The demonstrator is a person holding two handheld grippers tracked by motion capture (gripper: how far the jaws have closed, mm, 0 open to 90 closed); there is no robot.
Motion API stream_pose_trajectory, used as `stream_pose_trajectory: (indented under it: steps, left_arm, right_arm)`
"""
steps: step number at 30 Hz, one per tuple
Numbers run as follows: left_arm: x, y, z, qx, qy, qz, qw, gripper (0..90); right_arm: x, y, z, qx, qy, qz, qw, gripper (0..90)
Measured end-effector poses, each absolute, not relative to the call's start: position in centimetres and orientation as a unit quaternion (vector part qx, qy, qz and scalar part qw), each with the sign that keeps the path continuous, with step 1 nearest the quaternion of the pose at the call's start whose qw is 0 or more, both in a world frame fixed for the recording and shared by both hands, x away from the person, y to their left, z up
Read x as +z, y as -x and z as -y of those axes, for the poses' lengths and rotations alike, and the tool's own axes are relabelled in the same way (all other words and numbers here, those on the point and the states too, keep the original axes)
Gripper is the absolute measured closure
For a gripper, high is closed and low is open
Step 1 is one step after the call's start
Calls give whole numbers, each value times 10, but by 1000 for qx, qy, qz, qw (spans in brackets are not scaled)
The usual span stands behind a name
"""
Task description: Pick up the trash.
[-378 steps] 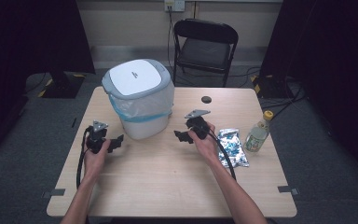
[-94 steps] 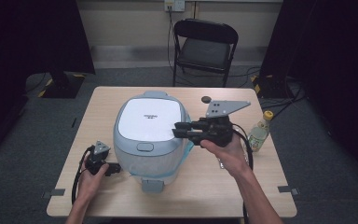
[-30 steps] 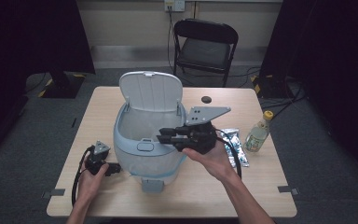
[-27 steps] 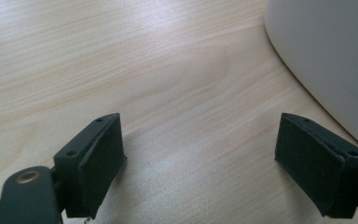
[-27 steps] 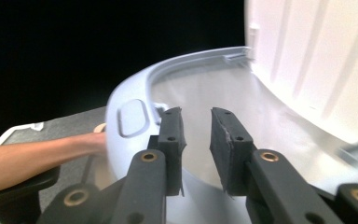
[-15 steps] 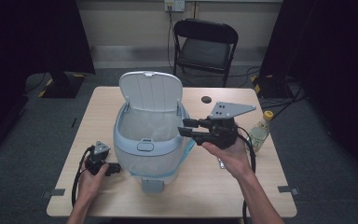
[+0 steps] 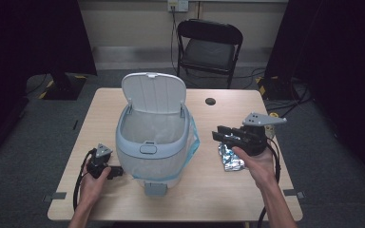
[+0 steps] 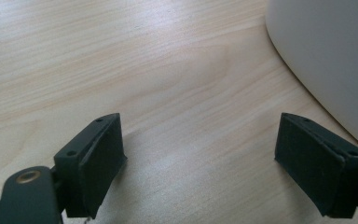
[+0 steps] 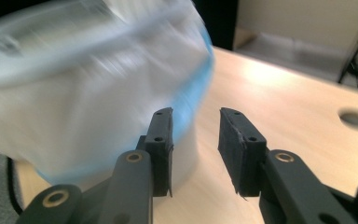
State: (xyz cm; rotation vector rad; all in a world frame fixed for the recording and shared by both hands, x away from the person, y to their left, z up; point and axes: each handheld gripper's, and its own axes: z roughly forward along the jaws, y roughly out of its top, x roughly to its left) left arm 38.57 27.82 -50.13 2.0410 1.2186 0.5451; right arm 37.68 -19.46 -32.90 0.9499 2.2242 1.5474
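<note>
Hands come in from the near edge of the wooden table (image 7: 100,199). The left gripper (image 7: 116,172) rests low on the tabletop at the person's left, just beside the base of the white bin (image 7: 153,142); its jaws stand spread wide with only bare wood between them, and in the left gripper view (image 8: 200,168) the bin's pale curved wall (image 8: 326,60) rises at the right edge, close to one jaw but apart from it. The right gripper (image 7: 221,134) hangs above the table on the other side of the bin, pointing toward it, its jaws partly spread and having just been opening, with nothing between them. In the right gripper view (image 9: 196,149) the blurred bin with its blue-edged liner (image 9: 191,93) stands right ahead of the jaws.

A pedal (image 7: 156,190) juts from the bin's foot toward the near edge. Under the right gripper lies a crumpled silver wrapper (image 7: 232,160), flat on the wood. The bin sits mid-table, between the two grippers, its lid (image 7: 154,92) swung up and leaning back, the liner's rim draped over the side. Beyond it a dark round cable hole (image 7: 211,101) marks the far part of the table, and a black folding chair (image 7: 209,45) stands past the far edge, before a wall with a socket (image 7: 178,4).
</note>
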Motion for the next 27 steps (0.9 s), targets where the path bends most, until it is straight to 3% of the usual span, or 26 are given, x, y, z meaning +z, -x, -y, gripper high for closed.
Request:
stream_pose_trajectory:
  steps: [14, 24, 27]
  left_arm:
    - [-501, -386, -278, 209, -786, -469, 345, 149]
    - [-501, -386, -278, 209, -786, -469, 344, 149]
    - [-501, -386, -278, 209, -786, -469, 345, 149]
  right_arm:
    - [-431, -389, 250, 431, -436, -776, 149, 661]
    - [-462, -387, 268, 370, -481, -780, 154, 545]
    - [-468, -386, 277, 359, -497, -772, 168, 559]
